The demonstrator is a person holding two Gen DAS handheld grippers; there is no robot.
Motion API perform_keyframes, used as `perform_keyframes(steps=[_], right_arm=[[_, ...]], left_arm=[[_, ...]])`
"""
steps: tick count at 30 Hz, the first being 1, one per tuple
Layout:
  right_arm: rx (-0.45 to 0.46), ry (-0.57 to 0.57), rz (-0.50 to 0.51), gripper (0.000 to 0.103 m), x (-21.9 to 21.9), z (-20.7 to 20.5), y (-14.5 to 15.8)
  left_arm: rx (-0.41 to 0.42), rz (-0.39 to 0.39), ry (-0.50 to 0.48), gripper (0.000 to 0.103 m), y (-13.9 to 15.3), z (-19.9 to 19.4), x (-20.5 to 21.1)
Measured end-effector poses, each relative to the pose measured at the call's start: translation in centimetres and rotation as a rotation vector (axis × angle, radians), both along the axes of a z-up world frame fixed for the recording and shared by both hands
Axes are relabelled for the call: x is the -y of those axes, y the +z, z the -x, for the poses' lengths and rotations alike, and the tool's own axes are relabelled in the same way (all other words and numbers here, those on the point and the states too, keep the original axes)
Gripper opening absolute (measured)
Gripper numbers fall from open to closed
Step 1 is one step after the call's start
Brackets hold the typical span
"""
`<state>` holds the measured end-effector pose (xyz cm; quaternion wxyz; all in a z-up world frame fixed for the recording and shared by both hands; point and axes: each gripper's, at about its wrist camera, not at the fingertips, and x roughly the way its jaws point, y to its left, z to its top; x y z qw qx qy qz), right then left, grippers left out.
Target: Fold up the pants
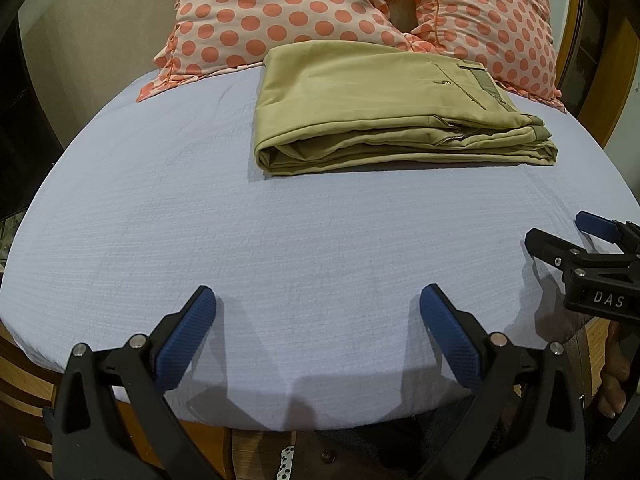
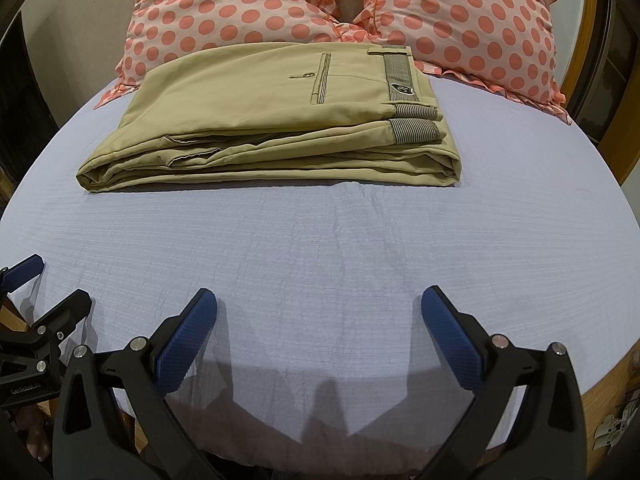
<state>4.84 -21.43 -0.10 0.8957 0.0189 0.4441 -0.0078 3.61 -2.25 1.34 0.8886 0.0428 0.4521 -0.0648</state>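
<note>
Khaki pants [image 1: 360, 108] lie folded in a flat stack on the pale blue bed sheet [image 1: 240, 232], in front of the pillows. They also show in the right wrist view [image 2: 260, 120], back pocket and striped waistband up. My left gripper [image 1: 318, 304] is open and empty, low over the sheet near the bed's front edge, well short of the pants. My right gripper [image 2: 319, 304] is open and empty too, at the same near edge. It shows at the right of the left wrist view [image 1: 560, 236]. The left gripper shows at the left edge of the right wrist view [image 2: 52, 280].
Two pink polka-dot pillows [image 1: 304, 12] [image 2: 472, 20] lean at the head of the bed behind the pants. A wooden bed frame [image 1: 592, 344] runs along the near and right edges. A wall stands at the left.
</note>
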Motion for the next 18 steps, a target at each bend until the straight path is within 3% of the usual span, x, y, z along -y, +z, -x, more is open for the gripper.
perform_keyframes(steps=[18], right_arm=[[0.000, 0.000, 0.000, 0.102, -0.01, 0.00, -0.02]], left_arm=[[-0.029, -0.001, 0.000, 0.101, 0.03, -0.49, -0.34]])
